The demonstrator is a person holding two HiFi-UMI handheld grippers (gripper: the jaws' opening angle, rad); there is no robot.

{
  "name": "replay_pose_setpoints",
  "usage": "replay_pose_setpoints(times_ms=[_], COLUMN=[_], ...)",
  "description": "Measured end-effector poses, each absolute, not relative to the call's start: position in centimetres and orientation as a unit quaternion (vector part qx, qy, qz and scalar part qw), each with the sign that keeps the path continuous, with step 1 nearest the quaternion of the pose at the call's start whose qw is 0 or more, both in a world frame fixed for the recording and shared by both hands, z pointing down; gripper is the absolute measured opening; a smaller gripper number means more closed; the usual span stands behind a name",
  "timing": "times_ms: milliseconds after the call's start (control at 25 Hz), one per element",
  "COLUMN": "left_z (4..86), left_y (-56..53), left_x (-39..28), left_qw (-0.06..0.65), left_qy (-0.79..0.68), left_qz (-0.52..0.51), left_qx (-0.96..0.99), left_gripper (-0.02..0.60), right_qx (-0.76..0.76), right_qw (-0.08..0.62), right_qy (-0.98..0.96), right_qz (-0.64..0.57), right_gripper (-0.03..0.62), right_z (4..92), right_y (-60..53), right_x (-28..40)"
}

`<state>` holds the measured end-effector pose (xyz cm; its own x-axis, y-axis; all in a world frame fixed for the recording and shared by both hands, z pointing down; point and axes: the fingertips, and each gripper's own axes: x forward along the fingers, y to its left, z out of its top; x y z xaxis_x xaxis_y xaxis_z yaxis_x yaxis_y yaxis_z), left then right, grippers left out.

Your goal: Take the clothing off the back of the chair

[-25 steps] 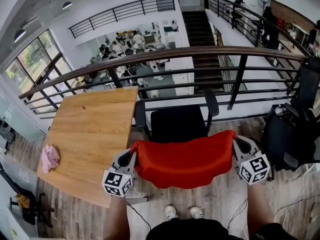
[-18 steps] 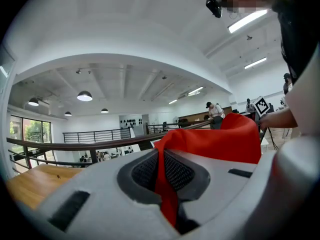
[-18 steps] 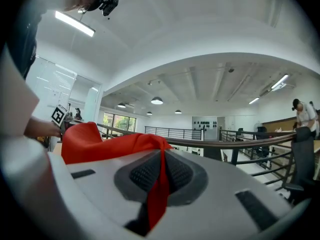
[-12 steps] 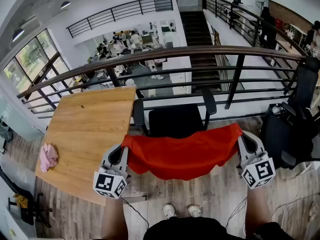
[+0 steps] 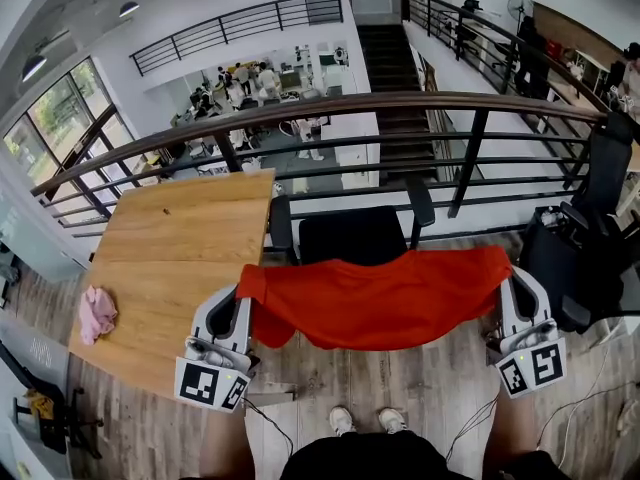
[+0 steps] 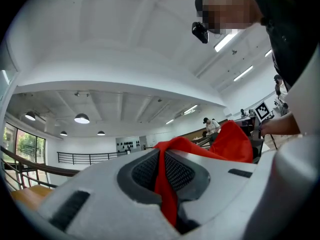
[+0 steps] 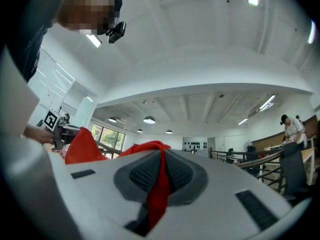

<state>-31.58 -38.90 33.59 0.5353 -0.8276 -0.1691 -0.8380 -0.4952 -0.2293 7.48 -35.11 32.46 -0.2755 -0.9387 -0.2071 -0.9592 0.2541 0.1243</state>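
Here, red garment, corners clamped by left gripper, right gripper

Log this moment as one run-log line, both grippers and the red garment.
left gripper: shut on red garment | right gripper: shut on red garment | red garment: stretched between them over chair | off chair back: cannot tell

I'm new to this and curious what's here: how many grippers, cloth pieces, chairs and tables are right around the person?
Grippers: 2 (left gripper, right gripper)
Cloth pieces: 2 (red garment, pink cloth)
Chairs: 2 (middle chair, right-hand chair)
Tables: 1 (wooden table)
Total: 7
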Motion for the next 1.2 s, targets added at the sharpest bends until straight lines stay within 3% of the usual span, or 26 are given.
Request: replay_pose_setpoints(times_ms=[480,880,1200], left_z=[34.1,32.9,34.6], left_y=[-34.6,-28.5,-22.3], left_x=[-34.0,-31.2,-28.4], left_qw=[0.105,0.1,0.06], left_qy=[0.442,0.463,0.483], left_qz=[0.067,0.084,0.084], left_qx=[-0.888,-0.877,-0.87], left_gripper=[0.026,0.027,0.028], right_qx=[-0.624,-0.58,-0.542], right_qw=[0.045,0.023,0.036], right_qy=[0.768,0.788,0.82], right_qz=[0.136,0.203,0.179], right_gripper=[0.022,0.023,0.023], right_z=[31.1,30.1,30.9], right_y=[-28.8,-22.5,-17.9], right_x=[4.4,3.8,5.4])
